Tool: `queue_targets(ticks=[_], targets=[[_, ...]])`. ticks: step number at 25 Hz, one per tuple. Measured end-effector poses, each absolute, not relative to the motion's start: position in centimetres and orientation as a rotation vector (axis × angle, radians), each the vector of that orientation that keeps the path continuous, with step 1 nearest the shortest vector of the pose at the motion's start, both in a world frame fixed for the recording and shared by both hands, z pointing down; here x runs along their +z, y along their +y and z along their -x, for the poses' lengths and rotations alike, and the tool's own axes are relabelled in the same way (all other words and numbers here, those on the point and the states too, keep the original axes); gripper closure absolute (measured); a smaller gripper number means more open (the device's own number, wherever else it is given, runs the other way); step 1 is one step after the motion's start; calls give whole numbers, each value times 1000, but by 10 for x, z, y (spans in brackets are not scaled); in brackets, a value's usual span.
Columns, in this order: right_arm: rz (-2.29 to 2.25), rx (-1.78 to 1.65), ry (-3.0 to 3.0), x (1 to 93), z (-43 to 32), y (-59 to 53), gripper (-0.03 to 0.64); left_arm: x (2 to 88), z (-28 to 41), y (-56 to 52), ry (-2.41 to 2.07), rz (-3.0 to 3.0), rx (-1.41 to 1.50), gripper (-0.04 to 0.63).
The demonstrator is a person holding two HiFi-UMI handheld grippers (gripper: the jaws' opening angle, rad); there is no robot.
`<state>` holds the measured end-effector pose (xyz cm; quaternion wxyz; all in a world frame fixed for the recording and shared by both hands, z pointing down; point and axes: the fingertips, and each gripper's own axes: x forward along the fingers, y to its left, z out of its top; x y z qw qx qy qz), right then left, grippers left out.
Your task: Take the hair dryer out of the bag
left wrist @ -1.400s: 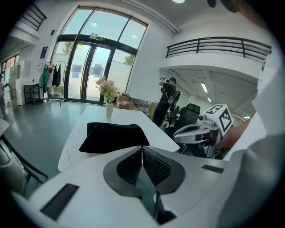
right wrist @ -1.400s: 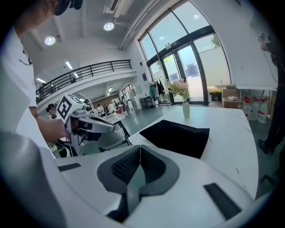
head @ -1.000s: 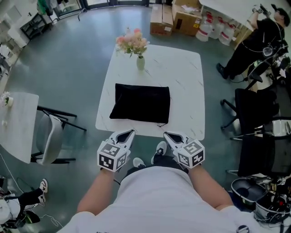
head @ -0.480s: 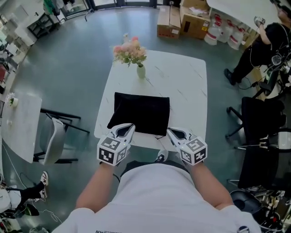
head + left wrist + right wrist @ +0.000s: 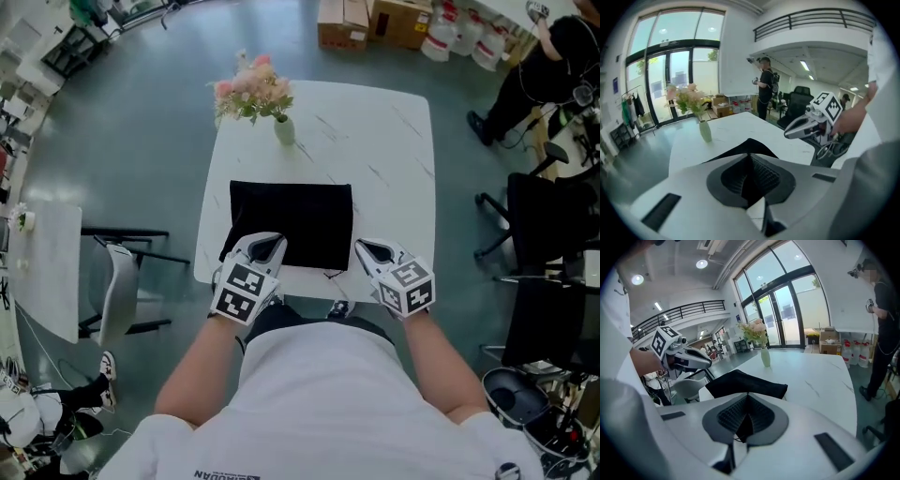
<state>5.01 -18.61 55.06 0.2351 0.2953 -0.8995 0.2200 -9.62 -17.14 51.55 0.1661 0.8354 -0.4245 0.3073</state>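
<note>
One black bag [image 5: 292, 223] lies flat on the near half of the one white table [image 5: 384, 141], with a single pale green vase [image 5: 284, 129] of pink flowers at the table's far left; the hair dryer itself shows in no view. Two grippers hover at the table's near edge: the left gripper [image 5: 268, 246] over the bag's near left corner, the right gripper [image 5: 366, 248] just beside its near right corner. Both have their jaws pressed together with nothing between them
</note>
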Motion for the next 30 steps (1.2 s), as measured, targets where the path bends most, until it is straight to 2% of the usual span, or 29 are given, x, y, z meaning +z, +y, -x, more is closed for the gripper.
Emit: queue_targets(ticks=[4,8,11,15,23,30], targets=[[-928,672,-2411,562,-49,-190,600,543,90,-191,-1025,-2510,1195,575],[-1062,742,-2367,569,-49,-185,600,568,84,-210,-837,-2582,1353,571],[-1134,784,-2330,575,-48,-177,600,593,84,-218,-704,-2613,1502,475],[-1191,789,-2297,577,-45,-171,600,619,87,-229,-588,-2604,1611,453],[-1241,808,-2271,579,-48,-169,600,647,89,-222,-419,-2574,1713,460],[-1206,797,-2278,582,-52,-179,600,642,98,-224,-489,-2558,1684,546]])
